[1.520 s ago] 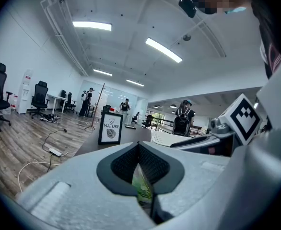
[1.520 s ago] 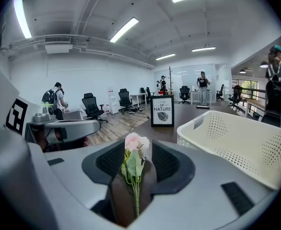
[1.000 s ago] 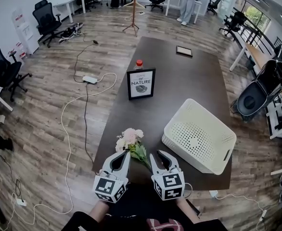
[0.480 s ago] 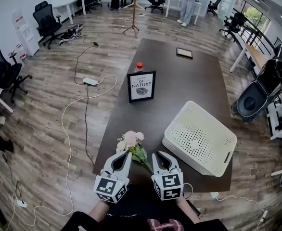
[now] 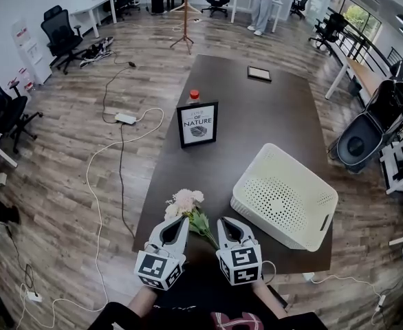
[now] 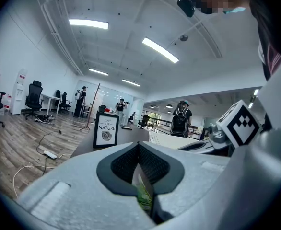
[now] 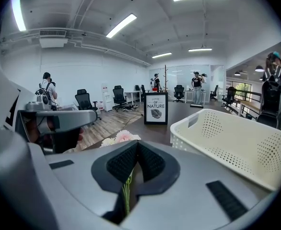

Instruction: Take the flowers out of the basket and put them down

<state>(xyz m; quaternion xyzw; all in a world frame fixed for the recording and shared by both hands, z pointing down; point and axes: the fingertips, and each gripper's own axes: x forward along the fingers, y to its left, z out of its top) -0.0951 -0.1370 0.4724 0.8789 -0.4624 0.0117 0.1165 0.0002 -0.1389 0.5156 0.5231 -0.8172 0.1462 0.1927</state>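
Note:
A small bouquet of pale pink and white flowers [image 5: 184,202] with green leaves lies low over the near end of the dark table [image 5: 256,115], between both grippers. My left gripper [image 5: 181,220] is shut on a green leaf [image 6: 144,196] of the bouquet. My right gripper [image 5: 224,221] is shut on the thin green stems [image 7: 126,191], and the blossoms [image 7: 122,137] show just past its jaws. The white perforated basket [image 5: 284,195] lies tilted on the table to the right of the grippers, with no flowers visible in it.
A framed "Love of Nature" sign [image 5: 198,124] stands mid-table with a red-capped bottle [image 5: 194,95] behind it and a tablet [image 5: 259,73] at the far end. Cables and a power strip [image 5: 125,118] lie on the floor to the left. Office chairs and people stand at the far side.
The bouquet and both grippers stay at the table's near edge. The head view has shifted slightly; nothing else has visibly moved.

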